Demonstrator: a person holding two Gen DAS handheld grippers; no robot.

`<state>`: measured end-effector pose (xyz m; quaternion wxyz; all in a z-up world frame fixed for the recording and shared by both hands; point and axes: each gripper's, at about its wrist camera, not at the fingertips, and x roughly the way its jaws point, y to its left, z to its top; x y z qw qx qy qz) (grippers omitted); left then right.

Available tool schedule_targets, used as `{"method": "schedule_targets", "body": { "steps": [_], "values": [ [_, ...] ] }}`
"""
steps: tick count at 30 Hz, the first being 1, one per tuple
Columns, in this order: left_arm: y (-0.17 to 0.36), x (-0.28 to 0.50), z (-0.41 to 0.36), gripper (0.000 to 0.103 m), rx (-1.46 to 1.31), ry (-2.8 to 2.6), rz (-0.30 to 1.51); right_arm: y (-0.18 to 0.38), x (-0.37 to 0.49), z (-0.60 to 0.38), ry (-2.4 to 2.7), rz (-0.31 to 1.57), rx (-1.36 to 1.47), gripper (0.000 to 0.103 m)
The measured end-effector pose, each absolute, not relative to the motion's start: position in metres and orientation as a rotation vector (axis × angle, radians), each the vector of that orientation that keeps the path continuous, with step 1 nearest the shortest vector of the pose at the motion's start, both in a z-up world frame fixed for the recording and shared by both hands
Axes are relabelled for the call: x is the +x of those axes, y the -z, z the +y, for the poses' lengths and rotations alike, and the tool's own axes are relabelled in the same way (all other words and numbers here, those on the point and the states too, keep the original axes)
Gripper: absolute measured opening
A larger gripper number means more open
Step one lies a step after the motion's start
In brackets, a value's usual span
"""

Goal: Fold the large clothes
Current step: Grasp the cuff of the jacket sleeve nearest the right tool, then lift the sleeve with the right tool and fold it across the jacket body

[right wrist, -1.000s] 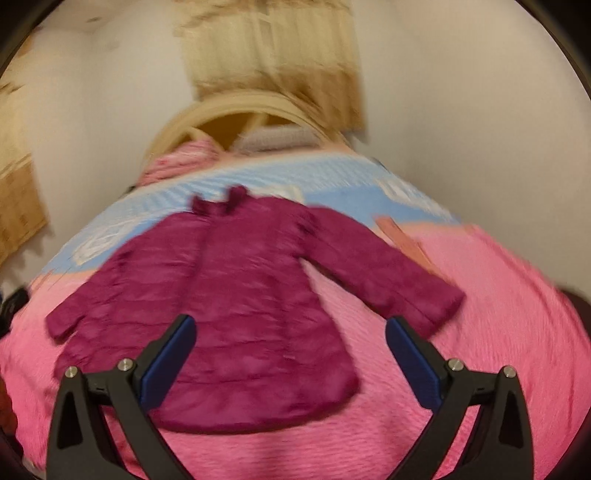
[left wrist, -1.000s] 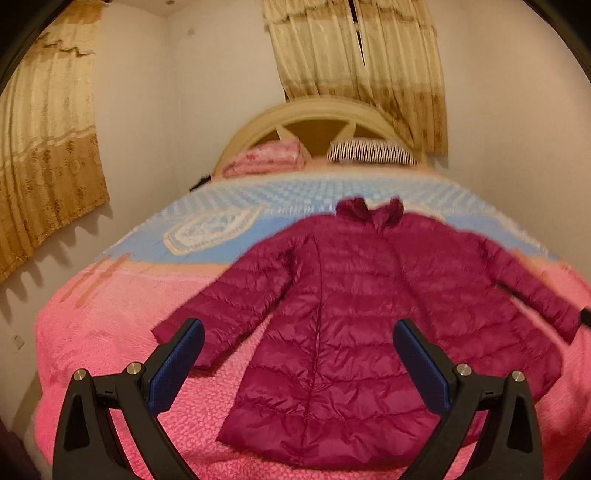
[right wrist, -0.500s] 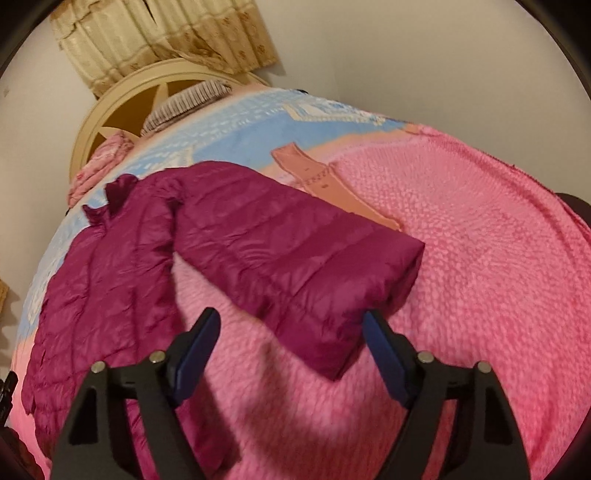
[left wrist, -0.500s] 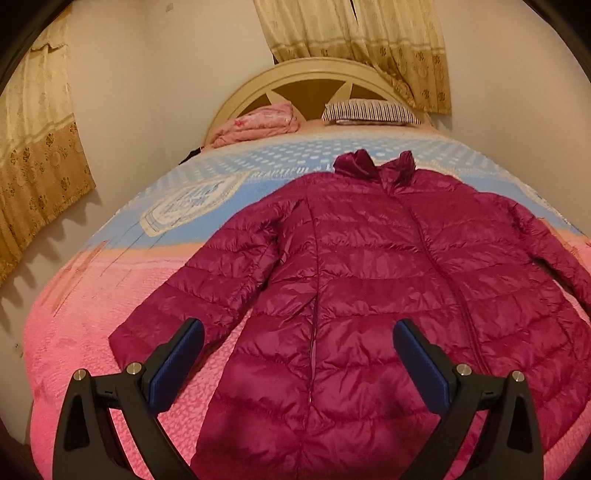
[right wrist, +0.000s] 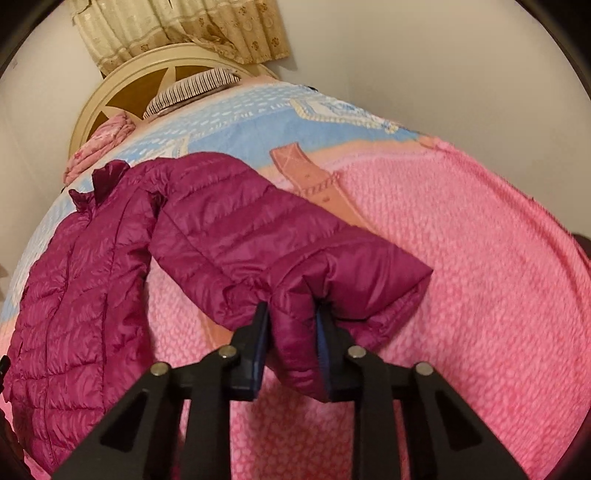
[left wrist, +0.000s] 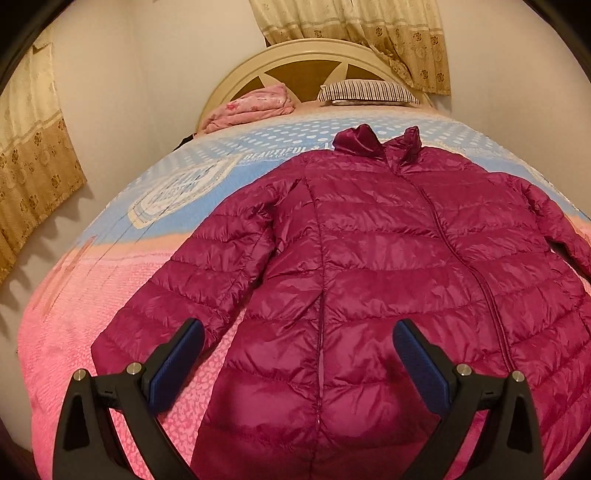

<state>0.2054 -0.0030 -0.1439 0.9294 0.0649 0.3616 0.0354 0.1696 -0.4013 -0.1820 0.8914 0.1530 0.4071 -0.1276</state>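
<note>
Home bedroom, bed (left wrist: 92,295), headboard (left wrist: 314,55), pillow (left wrist: 369,90), curtains (left wrist: 369,22)

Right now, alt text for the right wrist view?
The right tool is shut on the cuff of a magenta puffer jacket, its sleeve stretched across a pink bedspread. A headboard and striped pillow sit beyond.

right tool (right wrist: 292,332) now clamped on jacket sleeve cuff (right wrist: 332,291), left tool (left wrist: 297,363) nearer the jacket (left wrist: 388,280)

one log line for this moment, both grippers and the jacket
left gripper: open, over jacket | right gripper: shut on sleeve cuff | jacket flat on bed | fold not begun
</note>
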Motion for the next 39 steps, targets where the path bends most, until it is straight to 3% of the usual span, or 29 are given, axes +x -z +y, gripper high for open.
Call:
{"method": "schedule_targets", "body": {
  "steps": [14, 19, 28, 29, 30, 31, 33, 39],
  "values": [
    [0.135, 0.222, 0.016, 0.102, 0.165, -0.092, 0.736, 0.133, 0.214, -0.329, 0.128, 0.766, 0.121, 0.018],
    [0.128, 0.227, 0.026, 0.102, 0.162, -0.096, 0.736, 0.123, 0.231, -0.294, 0.040, 0.755, 0.079, 0.011],
    [0.122, 0.231, 0.038, 0.102, 0.146, -0.104, 0.735, 0.114, 0.250, -0.253, -0.052, 0.736, 0.067, 0.010],
    [0.123, 0.231, 0.038, 0.102, 0.147, -0.103, 0.734, 0.116, 0.250, -0.258, -0.062, 0.739, 0.102, 0.012],
    [0.123, 0.231, 0.037, 0.102, 0.150, -0.100, 0.734, 0.115, 0.248, -0.261, -0.050, 0.736, 0.112, 0.025],
    [0.124, 0.231, 0.036, 0.102, 0.151, -0.099, 0.734, 0.115, 0.245, -0.265, -0.033, 0.730, 0.117, 0.053],
    [0.125, 0.232, 0.034, 0.102, 0.149, -0.092, 0.735, 0.117, 0.234, -0.286, 0.018, 0.705, 0.154, 0.086],
    [0.134, 0.242, 0.025, 0.102, 0.158, -0.087, 0.746, 0.128, 0.192, -0.363, 0.209, 0.739, 0.270, 0.086]
  ]
}}
